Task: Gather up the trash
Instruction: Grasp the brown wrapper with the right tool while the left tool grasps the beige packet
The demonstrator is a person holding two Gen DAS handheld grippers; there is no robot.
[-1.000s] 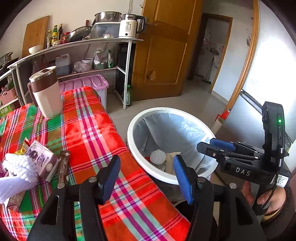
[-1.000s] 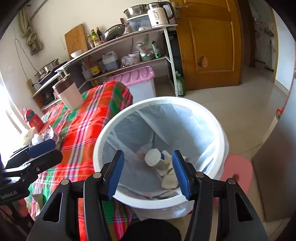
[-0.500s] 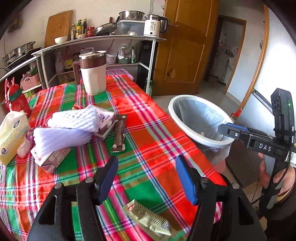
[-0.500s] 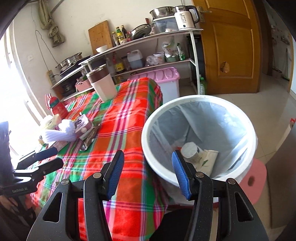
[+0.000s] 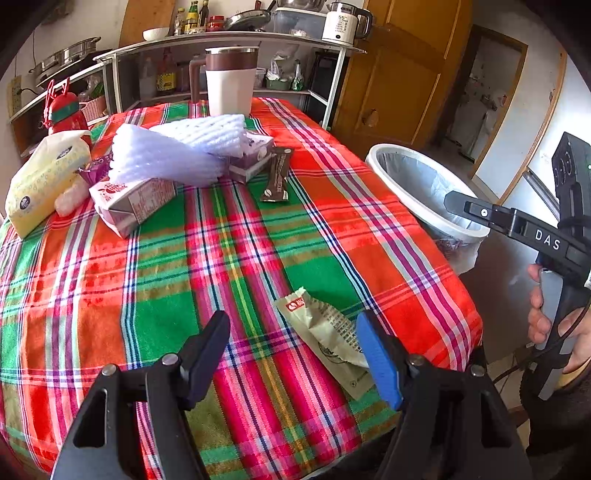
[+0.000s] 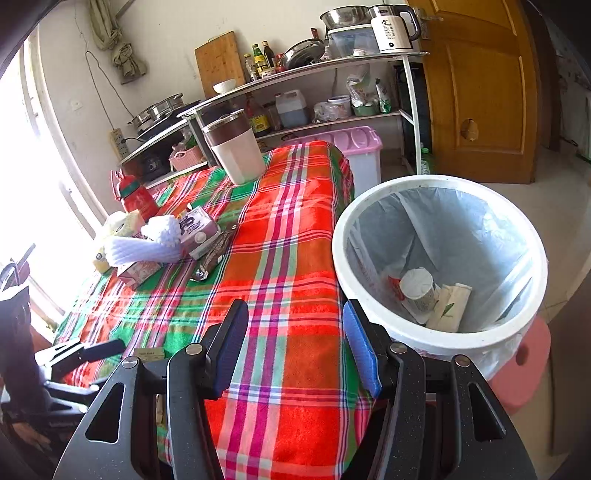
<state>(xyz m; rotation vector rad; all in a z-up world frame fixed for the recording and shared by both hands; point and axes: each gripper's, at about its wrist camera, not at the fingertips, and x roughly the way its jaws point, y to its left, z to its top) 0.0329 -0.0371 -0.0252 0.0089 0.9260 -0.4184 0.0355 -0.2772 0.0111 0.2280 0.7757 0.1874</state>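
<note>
Left gripper (image 5: 293,352): jaws apart and just been opening; nothing pressed between the pads. It hangs over the table's near edge.
Crumpled wrapper (image 5: 327,341): pale beige, flat on the tablecloth near the near edge, towards the bin-side corner. It lies between the left gripper's fingers, its lower end passing behind the blue pad (image 5: 378,363); whether the pad touches it cannot be told. Red logo at its upper end; the grey print is too small to read.
Right gripper (image 6: 293,345): jaws apart, empty, over the table edge beside the bin. In the left wrist view its side reads "DAS" in white, with a hand (image 5: 550,321) on its handle.
Trash bin (image 5: 400,162): round, white rim, clear liner; on the floor just beside the table's right edge. Inside lie a white cup (image 6: 417,291) on its side and a white pack (image 6: 452,306) with a green leaf mark.
Tablecloth (image 5: 229,236): red, green and orange plaid.
Brown sachet (image 5: 277,175): flat, mid-table towards the far edge; print unreadable.
Foam nets (image 5: 173,155): two white nets, one atop a purple carton (image 5: 251,158).
Pink carton (image 5: 133,201): on its side near the left edge; red lettering unreadable.
Tissue pack (image 5: 44,181): yellow, at the left edge; label unreadable.
Tumbler (image 5: 229,83): white body, brown band, upright at the far edge.
Kettle (image 5: 341,22): white, on the top shelf; large figures "55".
</note>
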